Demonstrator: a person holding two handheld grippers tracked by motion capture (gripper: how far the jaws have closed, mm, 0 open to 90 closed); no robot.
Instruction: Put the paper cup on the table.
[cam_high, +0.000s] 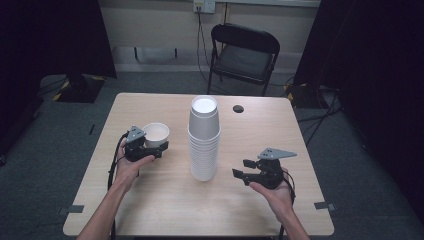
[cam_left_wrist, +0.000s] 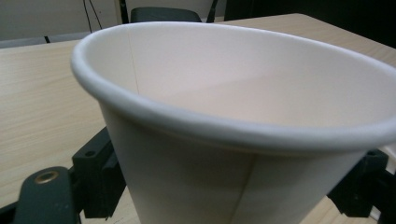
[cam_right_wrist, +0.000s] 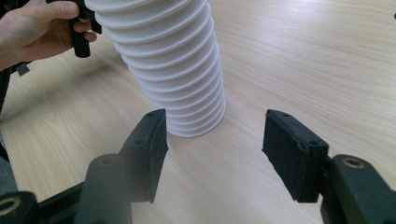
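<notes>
- High view: nearest the camera, the person's two forearms come in from the bottom edge over the pale wooden bench. The left gripper sits toward the bench's left side, its fingers closed around a single white paper cup that stands upright with its mouth up. The right gripper is held near the right front, its fingers spread wide with nothing between them, pointing toward the tall stack of cups in the middle of the bench. The stack stands upside down, bases upward. A small dark round hole marks the bench behind the stack. A black folding chair stands on the grey floor beyond the far edge.
- Left gripper view: the single cup sits right against the lens, open rim on top, with a black finger on each side pressed to its wall.
- Right gripper view: two black fingers rise wide apart, empty, the foot of the stack just beyond the gap. The left hand shows at the upper left.
</notes>
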